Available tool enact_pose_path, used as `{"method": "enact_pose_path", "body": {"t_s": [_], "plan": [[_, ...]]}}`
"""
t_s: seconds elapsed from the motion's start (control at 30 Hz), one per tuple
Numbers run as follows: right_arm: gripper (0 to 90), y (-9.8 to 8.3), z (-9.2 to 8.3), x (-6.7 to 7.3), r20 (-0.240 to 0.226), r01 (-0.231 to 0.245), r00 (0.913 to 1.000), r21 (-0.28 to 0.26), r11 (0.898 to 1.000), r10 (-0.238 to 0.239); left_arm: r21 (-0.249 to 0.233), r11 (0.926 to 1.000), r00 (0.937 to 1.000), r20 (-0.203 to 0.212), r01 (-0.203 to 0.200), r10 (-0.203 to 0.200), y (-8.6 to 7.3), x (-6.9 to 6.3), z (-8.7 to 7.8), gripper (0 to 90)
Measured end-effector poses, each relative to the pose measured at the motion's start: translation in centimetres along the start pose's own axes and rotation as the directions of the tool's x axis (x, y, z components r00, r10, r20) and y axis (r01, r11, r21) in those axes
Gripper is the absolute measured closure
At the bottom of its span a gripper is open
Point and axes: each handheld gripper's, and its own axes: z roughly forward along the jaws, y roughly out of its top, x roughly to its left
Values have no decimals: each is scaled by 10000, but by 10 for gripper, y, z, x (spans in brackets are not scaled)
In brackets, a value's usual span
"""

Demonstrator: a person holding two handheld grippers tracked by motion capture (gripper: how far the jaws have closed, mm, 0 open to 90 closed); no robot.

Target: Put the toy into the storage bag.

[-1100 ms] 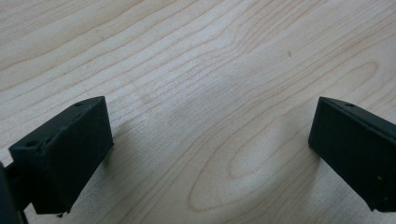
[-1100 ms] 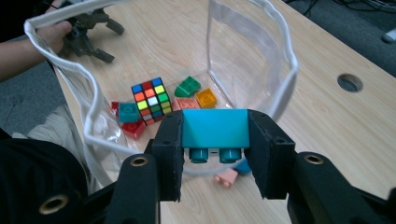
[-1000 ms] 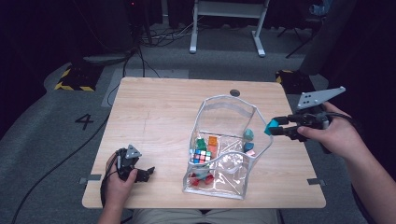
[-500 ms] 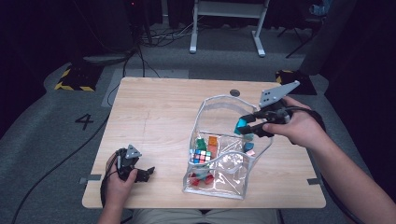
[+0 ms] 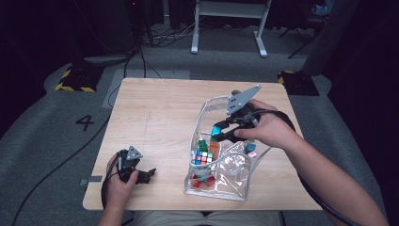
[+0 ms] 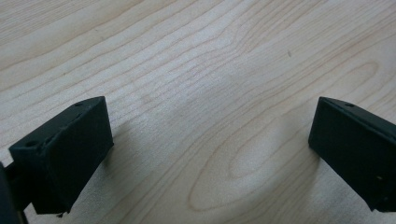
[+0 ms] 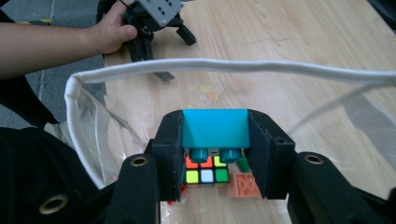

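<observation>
In the high view, the right gripper (image 5: 217,133) hangs over the mouth of a clear plastic pouch (image 5: 235,186) that stands open on the right half of the wooden table (image 5: 155,117). A teal building block (image 5: 216,130) is pinched between its jaws, just above the toys already inside: a colour-tiled puzzle cube (image 5: 202,157), an orange block (image 5: 214,148), a green piece (image 5: 202,145) and some red pieces (image 5: 203,181) near the pouch's front. The left gripper (image 5: 148,174) rests on the table near the front left corner, well apart from the pouch.

The left gripper view looks straight at bare wood grain. The two black jaws stand wide apart with nothing between them.

In the right gripper view, the teal building block (image 7: 215,128) sits squarely between the jaws, its flat sides against both pads and its studs pointing down toward the puzzle cube (image 7: 204,170) and the orange block (image 7: 242,185) below. The pouch's white-bound rim (image 7: 233,67) arcs across in front, so the block is already inside the opening. Beyond it, the person's other hand (image 7: 109,30) holds the left gripper (image 7: 154,14).

The block looks like hard, light plastic: stiff enough to take a firm squeeze, but smooth-sided, so it could slip if gripped near an edge. The flat opposite faces, as held now, seem the best place to grip. The pouch itself is thin and floppy and would likely buckle if nudged.
</observation>
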Motion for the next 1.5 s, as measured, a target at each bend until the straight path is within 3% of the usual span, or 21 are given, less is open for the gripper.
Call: {"method": "enact_pose_path", "body": {"t_s": [0.4,0.97,1.23,1.3,1.5], "plan": [[593,15,45,13,-808,261,9965,388,9989,-229,0,10000,10000,-8,-9,9,0,0,0,0],[593,9,88,21,-1391,429,9900,1420,9889,-230,3,10000,10000,-10,-13,13,0,0,0,0],[593,6,106,21,-1591,706,9865,1969,9779,-392,15,10000,10000,12,-16,16,0,0,0,0],[593,5,109,21,-1577,554,9873,2291,9718,-191,12,10000,10000,-8,-24,24,0,0,0,0],[593,0,123,20,-1616,643,9867,2827,9571,-186,16,10000,10000,14,-19,19,0,0,0,0]]}}
